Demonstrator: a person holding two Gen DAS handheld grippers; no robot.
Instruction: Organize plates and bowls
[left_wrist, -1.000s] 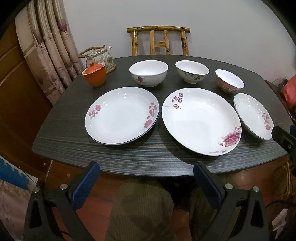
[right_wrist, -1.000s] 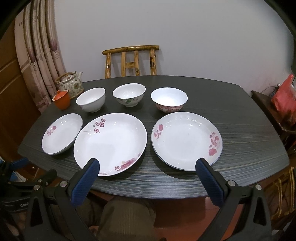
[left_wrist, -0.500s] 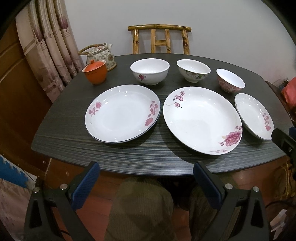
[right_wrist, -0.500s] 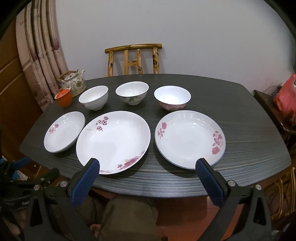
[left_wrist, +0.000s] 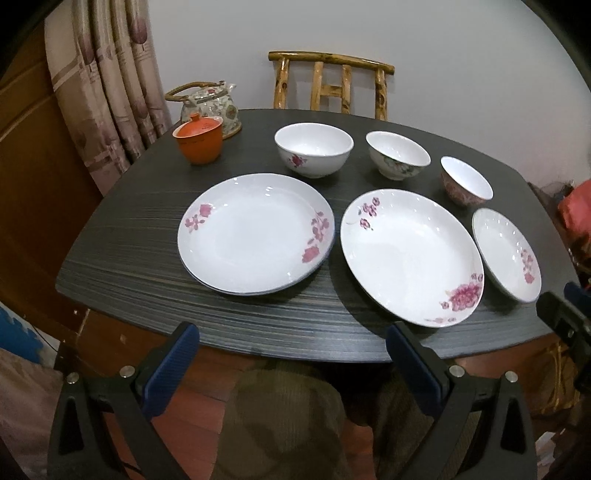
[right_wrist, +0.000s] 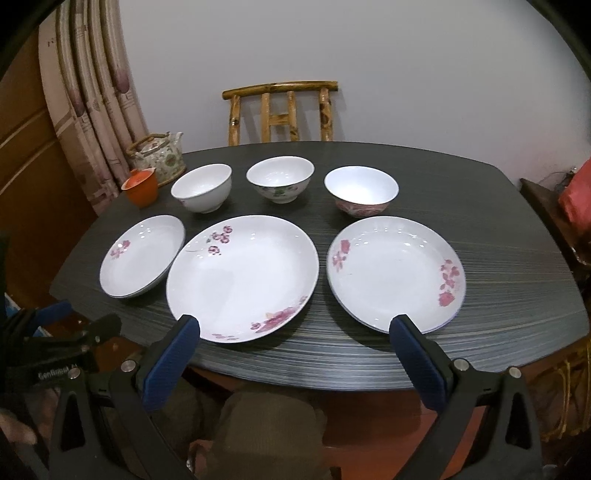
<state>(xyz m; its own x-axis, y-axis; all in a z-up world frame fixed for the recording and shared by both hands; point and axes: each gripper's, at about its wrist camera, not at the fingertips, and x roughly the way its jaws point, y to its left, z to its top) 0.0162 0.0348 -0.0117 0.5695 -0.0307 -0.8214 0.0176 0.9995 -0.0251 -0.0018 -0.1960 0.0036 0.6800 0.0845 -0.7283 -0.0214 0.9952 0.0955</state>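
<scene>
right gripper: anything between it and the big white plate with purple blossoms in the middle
Nothing visible. The right gripper is open at the dark table's near edge, with the big white plate with purple blossoms directly ahead. The other plates and bowls sit beside or behind it.

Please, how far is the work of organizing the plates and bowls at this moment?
Nothing looks done yet. The large plate, the two smaller plates and the three bowls each lie singly on the table, none stacked. Nothing is in hand: the left gripper and right gripper are open and empty at the near edge. All the gathering remains.
</scene>
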